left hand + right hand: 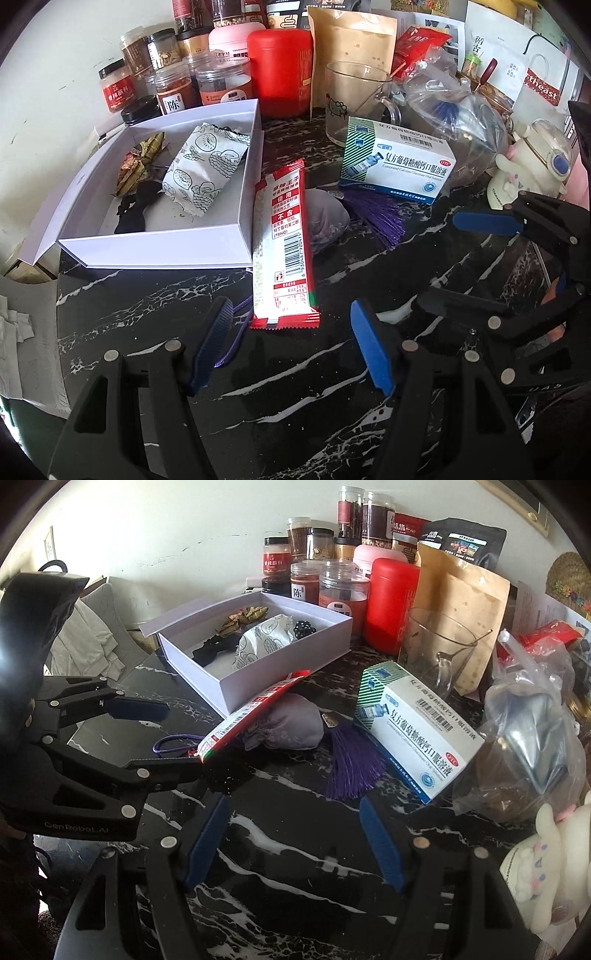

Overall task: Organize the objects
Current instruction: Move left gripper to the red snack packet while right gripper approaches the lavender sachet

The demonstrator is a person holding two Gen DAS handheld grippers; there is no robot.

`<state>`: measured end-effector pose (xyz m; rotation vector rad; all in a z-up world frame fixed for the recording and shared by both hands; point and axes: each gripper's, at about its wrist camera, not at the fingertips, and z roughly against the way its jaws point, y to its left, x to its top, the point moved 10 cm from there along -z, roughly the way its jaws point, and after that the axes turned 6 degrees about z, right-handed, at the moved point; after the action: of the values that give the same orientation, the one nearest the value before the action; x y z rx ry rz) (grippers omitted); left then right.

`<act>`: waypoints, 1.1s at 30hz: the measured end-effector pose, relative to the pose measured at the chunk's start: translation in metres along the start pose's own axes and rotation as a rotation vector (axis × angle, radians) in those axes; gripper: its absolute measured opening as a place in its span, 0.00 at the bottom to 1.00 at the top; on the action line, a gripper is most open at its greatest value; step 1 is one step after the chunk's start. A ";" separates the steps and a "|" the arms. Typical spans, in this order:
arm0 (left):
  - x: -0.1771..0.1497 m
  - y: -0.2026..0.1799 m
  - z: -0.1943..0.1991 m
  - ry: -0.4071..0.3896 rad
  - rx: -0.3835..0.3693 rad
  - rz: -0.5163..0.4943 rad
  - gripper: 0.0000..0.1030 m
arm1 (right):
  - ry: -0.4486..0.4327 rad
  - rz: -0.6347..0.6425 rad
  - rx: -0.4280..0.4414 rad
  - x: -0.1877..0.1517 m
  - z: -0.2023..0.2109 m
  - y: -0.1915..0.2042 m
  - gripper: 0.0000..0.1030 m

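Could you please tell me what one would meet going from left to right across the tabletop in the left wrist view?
White box → red snack packet → grey pouch → purple tassel → medicine carton → clear plastic bag → plush toy.

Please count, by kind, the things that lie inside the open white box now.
Inside the white box:
White printed packet: 1
Brown-gold wrapped snack: 1
Black hair tie: 1
Black beaded piece: 1
Total: 4
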<state>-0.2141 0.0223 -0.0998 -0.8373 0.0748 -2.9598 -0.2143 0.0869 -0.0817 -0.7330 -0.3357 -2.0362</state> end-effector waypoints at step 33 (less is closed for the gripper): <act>0.028 0.031 -0.046 0.035 -0.020 0.035 0.43 | 0.068 -0.026 0.086 0.039 -0.082 -0.020 0.72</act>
<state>-0.2609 -0.0094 -0.1263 -0.7787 0.1195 -2.9455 -0.2765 0.0307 -0.1210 -0.6081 -0.3936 -2.0528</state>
